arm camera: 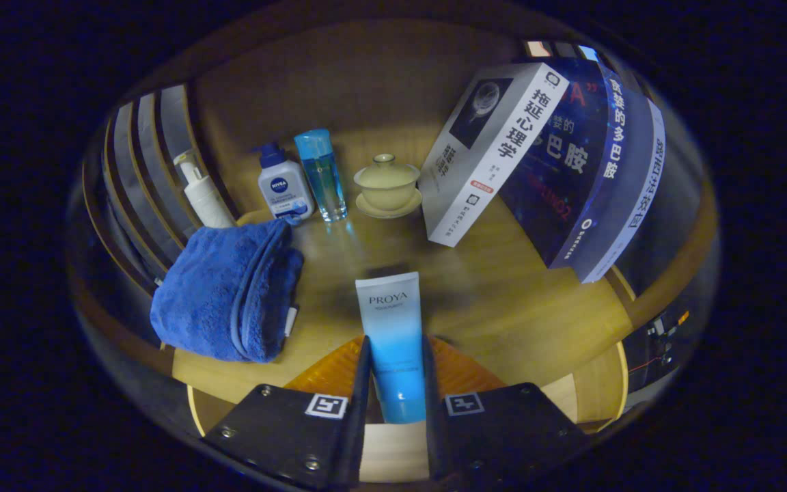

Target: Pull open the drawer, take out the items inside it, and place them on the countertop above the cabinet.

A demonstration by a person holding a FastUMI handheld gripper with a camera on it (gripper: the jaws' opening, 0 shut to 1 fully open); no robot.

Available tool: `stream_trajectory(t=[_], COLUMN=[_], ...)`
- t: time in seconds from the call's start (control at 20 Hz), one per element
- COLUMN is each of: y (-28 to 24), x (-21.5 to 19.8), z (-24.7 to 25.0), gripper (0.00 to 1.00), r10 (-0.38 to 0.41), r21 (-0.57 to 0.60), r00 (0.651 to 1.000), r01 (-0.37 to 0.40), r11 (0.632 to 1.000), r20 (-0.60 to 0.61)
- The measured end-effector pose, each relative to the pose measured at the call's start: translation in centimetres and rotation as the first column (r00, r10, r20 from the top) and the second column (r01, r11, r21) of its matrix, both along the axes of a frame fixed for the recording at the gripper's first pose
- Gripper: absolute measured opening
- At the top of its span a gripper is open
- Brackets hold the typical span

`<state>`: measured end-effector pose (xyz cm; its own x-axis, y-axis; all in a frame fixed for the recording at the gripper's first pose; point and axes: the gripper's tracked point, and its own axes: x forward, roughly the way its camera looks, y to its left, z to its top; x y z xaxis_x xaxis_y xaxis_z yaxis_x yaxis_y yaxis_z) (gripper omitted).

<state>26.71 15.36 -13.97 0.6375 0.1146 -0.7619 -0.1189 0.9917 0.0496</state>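
The gripper point(393, 372) has its jaws pinching one blue-and-white tube point(391, 335), both fingers pressed against its sides. The tube's long axis runs straight ahead along the fingers, its white end pointing far and its blue end near, back between the jaws. It hangs just above the wooden surface point(503, 301), at that surface's near edge.

On the surface, to the left of the tube, lies one folded blue towel point(229, 290). Beyond it, along the far side, stand three bottles: a white pump bottle point(203, 195) farthest left, a white bottle with a dark blue pump point(283, 186) next, and a clear blue bottle point(322, 175) to its right. One lidded pale cup on a saucer point(387, 186) sits right of those. Farther right, three books point(544, 157) lean together, tilted toward the left.
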Motion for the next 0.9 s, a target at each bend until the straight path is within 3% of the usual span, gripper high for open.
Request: stream_trajectory(t=[0.15,0.35,0.7,0.9], y=[0.9,0.9,-3.4,-5.0], x=[0.3,-0.9,-7.3,-12.9], z=[1.3,5.1,12.0,13.1], gripper=[0.52,0.97,0.97,0.98], r10=[0.044,0.075,-0.064,-0.113], r21=[0.023,0.037,0.11,0.137], r00=[0.996,0.971,0.876,0.814], r01=[-0.046,-0.086,0.013,0.041], r11=[0.999,0.996,0.994,0.99], r20=[0.081,0.228,0.478,0.57])
